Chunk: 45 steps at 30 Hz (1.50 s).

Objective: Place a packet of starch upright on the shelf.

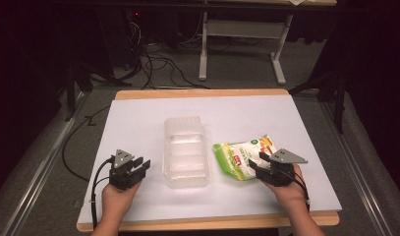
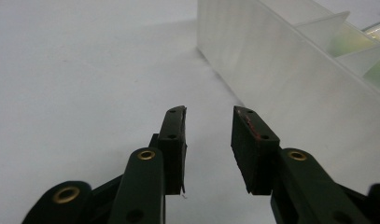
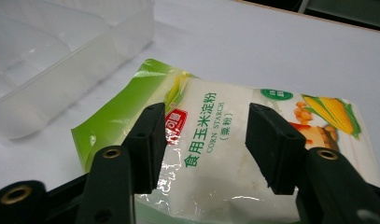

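Your left gripper [image 1: 138,166] rests on the white board [image 1: 138,118] that covers the wood-edged table [image 1: 197,93], its jaws parted with nothing but bare board between the fingers [image 2: 173,140]. Just right of those fingertips stands one clear plastic bin [image 1: 185,150], divided inside into compartments; its long wall [image 2: 281,79] runs close past your right-hand pad. Further right, the one corn starch bag [image 1: 242,158] lies flat on the board, near the bin but apart from it. Your right gripper [image 1: 256,163] is over the bag's near end, its jaws spread to either side of the printed label; the pads [image 3: 271,144] are not pressing it, so it is released. Beyond the table, the room is dark: grey carpet, black cables [image 1: 158,64], a white table frame [image 1: 242,39]. You have two grippers, one bin, one bag.
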### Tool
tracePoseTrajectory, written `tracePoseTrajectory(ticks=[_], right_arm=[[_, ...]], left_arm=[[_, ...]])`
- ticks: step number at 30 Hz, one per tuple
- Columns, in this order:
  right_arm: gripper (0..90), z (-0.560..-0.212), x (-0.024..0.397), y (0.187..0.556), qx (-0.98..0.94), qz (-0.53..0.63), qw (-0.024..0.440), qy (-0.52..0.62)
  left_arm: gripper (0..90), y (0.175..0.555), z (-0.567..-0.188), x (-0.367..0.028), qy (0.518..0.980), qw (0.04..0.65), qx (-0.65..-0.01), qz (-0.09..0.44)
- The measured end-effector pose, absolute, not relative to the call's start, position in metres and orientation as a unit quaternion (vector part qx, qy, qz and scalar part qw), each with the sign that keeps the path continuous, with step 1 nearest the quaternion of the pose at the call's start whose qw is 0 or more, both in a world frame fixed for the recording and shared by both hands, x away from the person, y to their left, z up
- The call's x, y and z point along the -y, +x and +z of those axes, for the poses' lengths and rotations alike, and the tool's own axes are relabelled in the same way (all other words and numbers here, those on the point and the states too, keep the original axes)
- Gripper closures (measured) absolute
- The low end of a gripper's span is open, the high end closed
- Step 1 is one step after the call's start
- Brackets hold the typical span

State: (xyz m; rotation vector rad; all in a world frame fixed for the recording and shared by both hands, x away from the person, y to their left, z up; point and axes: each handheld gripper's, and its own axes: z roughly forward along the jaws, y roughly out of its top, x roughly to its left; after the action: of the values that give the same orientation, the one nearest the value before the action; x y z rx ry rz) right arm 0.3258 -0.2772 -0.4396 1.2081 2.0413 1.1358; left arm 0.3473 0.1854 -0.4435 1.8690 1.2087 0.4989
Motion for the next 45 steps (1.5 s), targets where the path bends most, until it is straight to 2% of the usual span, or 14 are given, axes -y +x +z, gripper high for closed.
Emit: tracePoseTrajectory(ticks=[7, 19, 25, 29, 34, 38, 41, 45], right_arm=[[42.9, -0.440, 0.276, 0.324, -0.756, 0.411, 0.247, 0.444], [40.7, -0.438, 0.277, 0.324, -0.758, 0.414, 0.249, 0.438], [39.3, -0.437, 0.273, 0.322, -0.758, 0.416, 0.248, 0.437], [38.7, -0.438, 0.269, 0.323, -0.764, 0.410, 0.248, 0.432], [38.7, -0.439, 0.269, 0.323, -0.765, 0.410, 0.246, 0.431], [38.7, -0.439, 0.268, 0.323, -0.767, 0.409, 0.246, 0.430], [38.7, -0.439, 0.268, 0.324, -0.769, 0.407, 0.246, 0.428], [38.7, -0.440, 0.266, 0.324, -0.770, 0.405, 0.243, 0.429]], left_arm=[[65.7, 0.348, -0.443, -0.184, 0.744, 0.422, -0.478, 0.198], [58.7, 0.347, -0.444, -0.181, 0.746, 0.417, -0.477, 0.203], [57.2, 0.342, -0.435, -0.178, 0.736, 0.438, -0.476, 0.199], [59.8, 0.333, -0.421, -0.167, 0.720, 0.477, -0.462, 0.201], [56.9, 0.326, -0.413, -0.153, 0.719, 0.498, -0.444, 0.194], [56.0, 0.324, -0.413, -0.140, 0.729, 0.490, -0.436, 0.197], [55.2, 0.331, -0.421, -0.128, 0.733, 0.471, -0.454, 0.189], [58.9, 0.340, -0.427, -0.122, 0.737, 0.447, -0.470, 0.187]])
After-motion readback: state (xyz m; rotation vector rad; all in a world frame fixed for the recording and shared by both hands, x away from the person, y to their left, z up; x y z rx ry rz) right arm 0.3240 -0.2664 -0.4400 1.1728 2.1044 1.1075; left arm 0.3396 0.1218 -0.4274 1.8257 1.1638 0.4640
